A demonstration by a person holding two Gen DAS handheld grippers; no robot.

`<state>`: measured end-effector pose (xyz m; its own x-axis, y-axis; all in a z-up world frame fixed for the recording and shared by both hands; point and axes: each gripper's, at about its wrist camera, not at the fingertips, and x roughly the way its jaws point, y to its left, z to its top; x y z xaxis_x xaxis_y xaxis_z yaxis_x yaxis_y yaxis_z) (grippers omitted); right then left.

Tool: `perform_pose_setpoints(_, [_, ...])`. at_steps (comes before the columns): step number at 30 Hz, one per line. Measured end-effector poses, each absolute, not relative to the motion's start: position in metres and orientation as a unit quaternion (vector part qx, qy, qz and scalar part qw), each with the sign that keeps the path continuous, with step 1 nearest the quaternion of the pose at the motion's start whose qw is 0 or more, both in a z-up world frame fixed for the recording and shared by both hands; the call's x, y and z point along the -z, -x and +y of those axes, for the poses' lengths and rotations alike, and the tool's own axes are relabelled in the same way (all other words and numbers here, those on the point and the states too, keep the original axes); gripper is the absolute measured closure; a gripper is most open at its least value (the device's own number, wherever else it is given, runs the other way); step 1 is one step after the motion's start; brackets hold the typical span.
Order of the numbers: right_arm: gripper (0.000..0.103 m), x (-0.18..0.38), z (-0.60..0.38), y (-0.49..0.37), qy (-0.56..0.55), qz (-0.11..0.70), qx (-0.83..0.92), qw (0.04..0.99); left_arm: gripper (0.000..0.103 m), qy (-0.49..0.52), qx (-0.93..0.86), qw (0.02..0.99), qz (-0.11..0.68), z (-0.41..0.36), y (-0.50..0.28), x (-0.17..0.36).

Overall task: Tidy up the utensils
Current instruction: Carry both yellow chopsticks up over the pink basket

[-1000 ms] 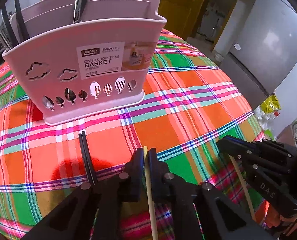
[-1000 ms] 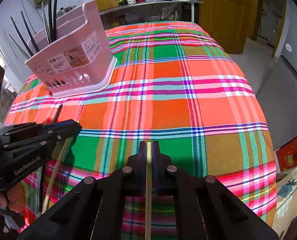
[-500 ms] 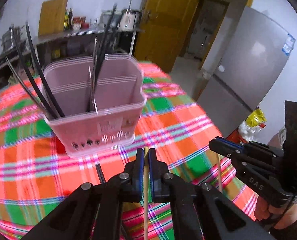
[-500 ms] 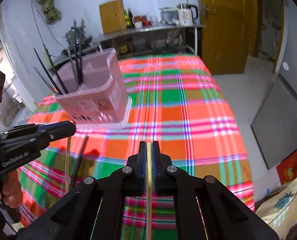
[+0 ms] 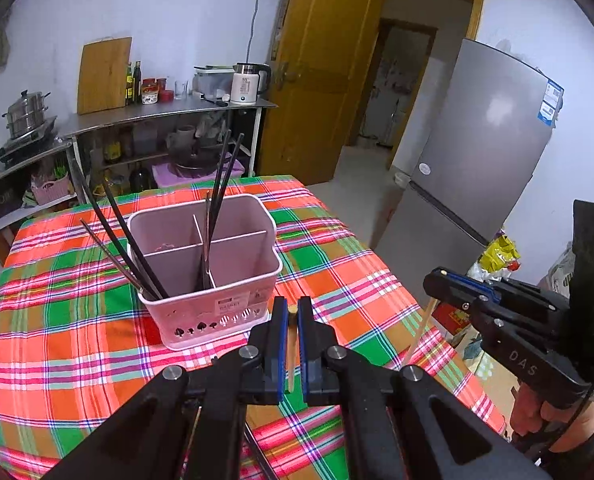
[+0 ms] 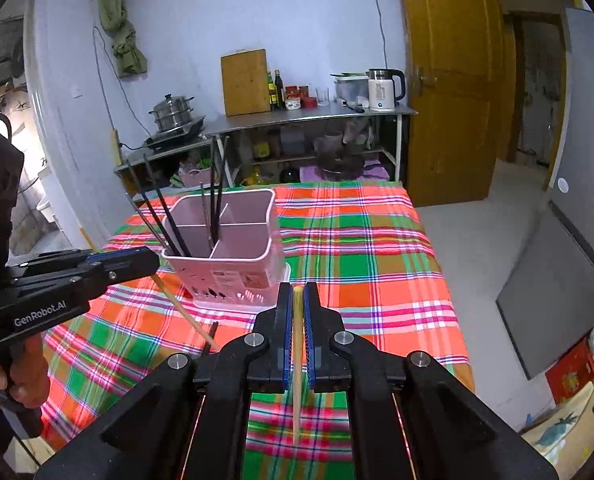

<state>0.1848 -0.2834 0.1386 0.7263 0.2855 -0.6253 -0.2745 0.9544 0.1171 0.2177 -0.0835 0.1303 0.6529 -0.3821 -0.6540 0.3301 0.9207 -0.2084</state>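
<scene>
A pink divided basket stands on the plaid table and holds several black chopsticks leaning out. It also shows in the right wrist view. My left gripper is shut on a wooden chopstick and is held high above the table, in front of the basket. My right gripper is shut on another wooden chopstick, also high, to the right of the left one. A black chopstick lies on the cloth below the basket.
The plaid tablecloth covers a table. A steel shelf with a kettle, pots and bottles stands behind it. A grey fridge and a wooden door are to the right.
Both grippers have risen well above the table and pulled back from the basket, each still holding its wooden chopstick. The basket now looks smaller and is seen from above.
</scene>
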Motion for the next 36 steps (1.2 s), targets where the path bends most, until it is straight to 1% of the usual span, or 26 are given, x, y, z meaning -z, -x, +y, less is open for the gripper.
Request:
perform_pose_setpoints(10, [0.098, -0.133, -0.29, -0.161, -0.022, 0.32, -0.153, 0.935, 0.098, 0.033, 0.199, 0.904, 0.377, -0.082, -0.202, -0.119])
perform_pose_setpoints(16, [0.098, -0.116, -0.291, -0.146, -0.026, 0.331, -0.148, 0.931, 0.098, 0.034, 0.2, 0.903, 0.379, -0.077, -0.191, -0.118])
perform_pose_setpoints(26, [0.098, -0.125, -0.292, -0.109, -0.002, 0.342, -0.138, 0.93, 0.098, 0.027, 0.202, 0.898, 0.389, -0.073, -0.173, -0.119])
perform_pose_setpoints(36, [0.098, -0.156, -0.289, -0.115, -0.019, 0.292, -0.139, 0.946, 0.099, 0.036, 0.202, 0.906, 0.37, -0.055, -0.166, -0.145])
